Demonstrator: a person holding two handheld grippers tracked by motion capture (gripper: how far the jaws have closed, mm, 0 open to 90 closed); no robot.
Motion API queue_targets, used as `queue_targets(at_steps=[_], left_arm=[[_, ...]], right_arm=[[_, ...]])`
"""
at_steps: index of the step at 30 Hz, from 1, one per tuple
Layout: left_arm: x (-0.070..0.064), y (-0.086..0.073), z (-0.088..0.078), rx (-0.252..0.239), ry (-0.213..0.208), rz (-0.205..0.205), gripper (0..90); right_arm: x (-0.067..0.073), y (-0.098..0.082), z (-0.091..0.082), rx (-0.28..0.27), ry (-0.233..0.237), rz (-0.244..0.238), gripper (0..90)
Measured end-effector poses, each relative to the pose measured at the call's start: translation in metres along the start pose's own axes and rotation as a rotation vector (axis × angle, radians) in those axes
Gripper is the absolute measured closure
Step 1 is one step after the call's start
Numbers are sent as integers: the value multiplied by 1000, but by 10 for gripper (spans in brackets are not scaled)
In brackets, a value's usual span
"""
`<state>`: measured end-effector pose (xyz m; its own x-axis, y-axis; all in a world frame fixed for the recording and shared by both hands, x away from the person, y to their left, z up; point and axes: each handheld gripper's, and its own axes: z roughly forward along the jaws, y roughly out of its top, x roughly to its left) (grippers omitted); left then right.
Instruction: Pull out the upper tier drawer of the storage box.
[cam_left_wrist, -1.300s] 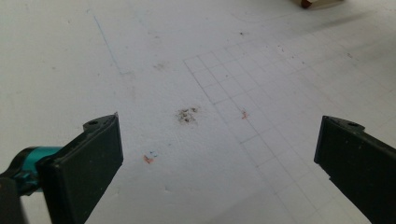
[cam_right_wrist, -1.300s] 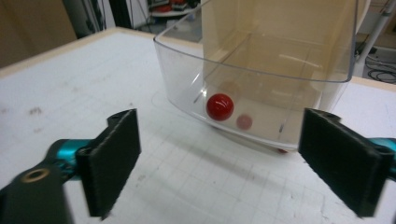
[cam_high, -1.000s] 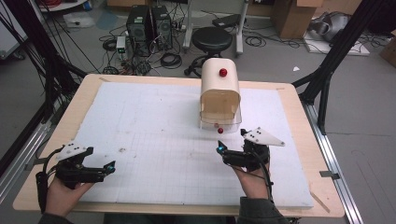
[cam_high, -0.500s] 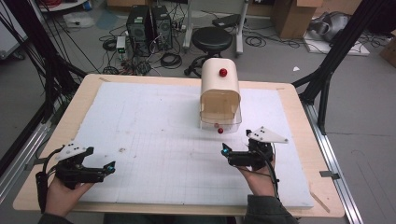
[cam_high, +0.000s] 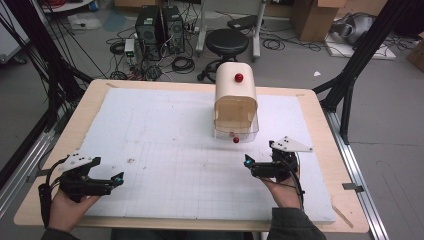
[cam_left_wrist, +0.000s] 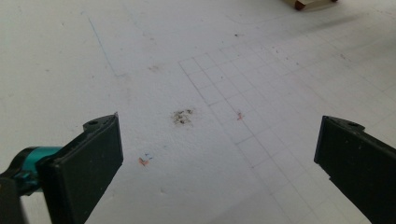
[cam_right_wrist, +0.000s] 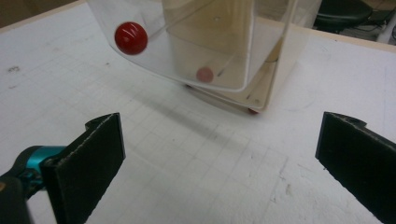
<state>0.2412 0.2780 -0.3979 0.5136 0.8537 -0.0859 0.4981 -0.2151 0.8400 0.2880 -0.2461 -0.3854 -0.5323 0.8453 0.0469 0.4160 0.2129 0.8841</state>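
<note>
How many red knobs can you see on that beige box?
2: one red knob on top of the beige box, another low on its clear front by the white mat. More may be hidden.

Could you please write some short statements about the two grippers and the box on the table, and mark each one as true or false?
1. The right gripper is open and holds nothing. True.
2. The left gripper is shut on a red knob. False: its jaws stand wide apart over the bare white mat.
3. The box stands on the mat, ahead of the right gripper. True.
4. The box has a clear front flap with a red knob on it. True.
5. The right gripper touches the box. False: bare mat lies between them.
</note>
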Motion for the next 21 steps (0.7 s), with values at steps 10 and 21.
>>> queue_targets(at_steps=[10, 21], left_arm=[[0, 0, 0, 0, -8, 0, 17], [0, -3, 0, 2, -8, -3, 17]], right_arm=[[-9, -11, -4, 21, -11, 17, 3], [-17, -25, -12, 33, -12, 36, 3]])
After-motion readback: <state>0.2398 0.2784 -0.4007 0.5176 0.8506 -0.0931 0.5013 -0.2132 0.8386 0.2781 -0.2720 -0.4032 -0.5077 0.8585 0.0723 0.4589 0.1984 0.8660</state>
